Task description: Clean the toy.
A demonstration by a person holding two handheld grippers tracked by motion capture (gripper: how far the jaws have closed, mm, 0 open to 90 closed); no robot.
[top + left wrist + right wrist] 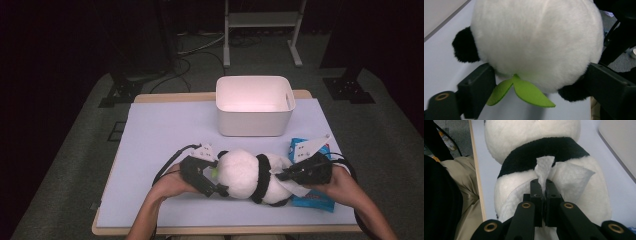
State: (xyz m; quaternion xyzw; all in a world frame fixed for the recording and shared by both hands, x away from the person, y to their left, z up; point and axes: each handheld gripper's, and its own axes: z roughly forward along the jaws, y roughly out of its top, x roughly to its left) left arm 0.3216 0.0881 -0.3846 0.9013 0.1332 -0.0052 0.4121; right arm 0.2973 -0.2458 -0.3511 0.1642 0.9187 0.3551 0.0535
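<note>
**Plush panda gets a wipe-down**

A black-and-white plush panda lies on its side near the front of the pale blue table mat. The left gripper braces its round head between wide-spread jaws, apparently to steady it. The right gripper is clenched on a white wet wipe laid against the toy's body, seemingly for cleaning. A blue wipes packet lies just beside the right hand; a white plastic bin stands behind.
</note>
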